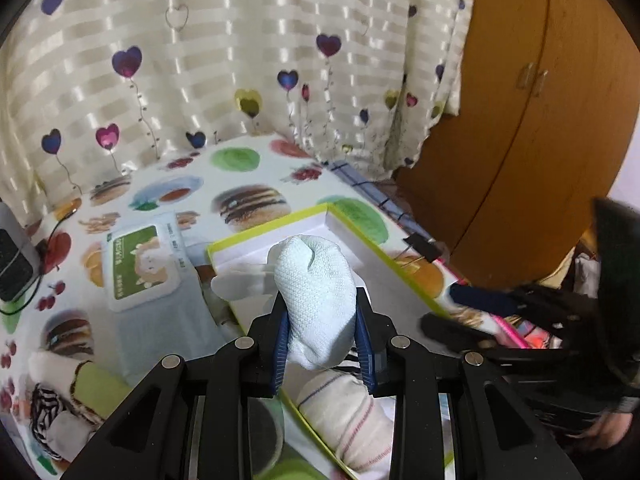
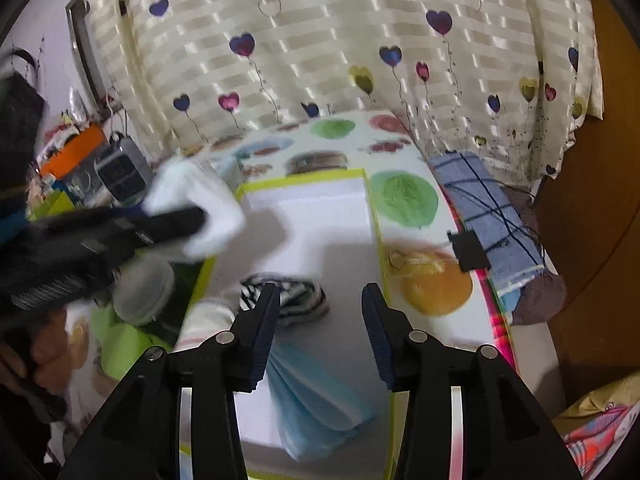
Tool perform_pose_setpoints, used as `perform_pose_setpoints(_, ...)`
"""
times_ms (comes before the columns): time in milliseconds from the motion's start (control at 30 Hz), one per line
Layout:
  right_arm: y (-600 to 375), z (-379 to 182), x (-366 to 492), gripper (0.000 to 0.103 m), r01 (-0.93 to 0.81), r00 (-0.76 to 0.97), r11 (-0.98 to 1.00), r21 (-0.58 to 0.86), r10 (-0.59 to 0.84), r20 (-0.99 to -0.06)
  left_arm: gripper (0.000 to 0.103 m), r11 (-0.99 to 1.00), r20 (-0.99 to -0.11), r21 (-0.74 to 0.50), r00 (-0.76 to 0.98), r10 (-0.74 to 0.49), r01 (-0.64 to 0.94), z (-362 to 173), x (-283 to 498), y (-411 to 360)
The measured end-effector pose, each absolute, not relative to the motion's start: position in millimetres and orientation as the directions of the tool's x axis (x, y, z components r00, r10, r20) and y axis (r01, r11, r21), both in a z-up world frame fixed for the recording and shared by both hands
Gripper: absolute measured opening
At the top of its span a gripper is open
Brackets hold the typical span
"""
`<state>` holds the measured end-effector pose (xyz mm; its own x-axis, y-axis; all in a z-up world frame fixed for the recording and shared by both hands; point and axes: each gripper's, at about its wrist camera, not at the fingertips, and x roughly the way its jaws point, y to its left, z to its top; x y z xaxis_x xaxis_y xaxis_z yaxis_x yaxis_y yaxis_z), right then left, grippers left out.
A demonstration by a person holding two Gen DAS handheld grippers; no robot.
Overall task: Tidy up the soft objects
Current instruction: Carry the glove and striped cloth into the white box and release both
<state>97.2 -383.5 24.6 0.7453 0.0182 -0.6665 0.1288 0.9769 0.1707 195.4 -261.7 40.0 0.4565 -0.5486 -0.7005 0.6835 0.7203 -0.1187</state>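
My left gripper (image 1: 322,308) is shut on a pale mint rolled sock (image 1: 316,292) and holds it above the near left part of a white shallow box with a yellow-green rim (image 1: 280,226). The same sock (image 2: 200,208) shows blurred in the right wrist view. My right gripper (image 2: 320,300) is open and empty over the box (image 2: 304,180). Inside the box lie a black-and-white striped sock (image 2: 296,300), a white sock with thin coloured stripes (image 2: 204,320) and a light blue folded cloth (image 2: 316,408).
A green wet-wipes pack (image 1: 140,264) lies left of the box. Rolled socks (image 1: 60,404) lie at the near left. A black binder clip (image 2: 470,250) and a blue checked cloth (image 2: 480,200) sit at the table's right edge. A curtain hangs behind; a wooden wardrobe (image 1: 540,120) stands right.
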Motion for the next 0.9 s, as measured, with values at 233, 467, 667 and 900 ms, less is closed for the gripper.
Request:
perform_pose_setpoints(233, -386.1, 16.7, 81.0, 0.044, 0.146, 0.735, 0.977, 0.157, -0.001, -0.678, 0.033, 0.707, -0.724, -0.116, 0.428, -0.541, 0.698, 28.7, 196.9, -281.0)
perform_pose_setpoints(467, -392.6, 24.8, 81.1, 0.044, 0.193, 0.747, 0.968, 0.161, -0.039, -0.664, 0.042, 0.706, -0.731, -0.125, 0.416, -0.54, 0.697, 29.4, 200.0, -281.8)
perform_pose_setpoints(667, -378.7, 35.0, 72.6, 0.044, 0.163, 0.765, 0.974, 0.159, -0.023, -0.644, 0.042, 0.73, -0.711, -0.1, 0.465, -0.528, 0.676, 44.6, 186.1, -263.4)
perform_pose_setpoints(900, -358.7, 50.8, 59.1, 0.044, 0.14, 0.782, 0.978, 0.152, -0.015, -0.623, 0.042, 0.77, -0.658, -0.061, 0.554, -0.509, 0.635, 68.9, 158.2, -232.8)
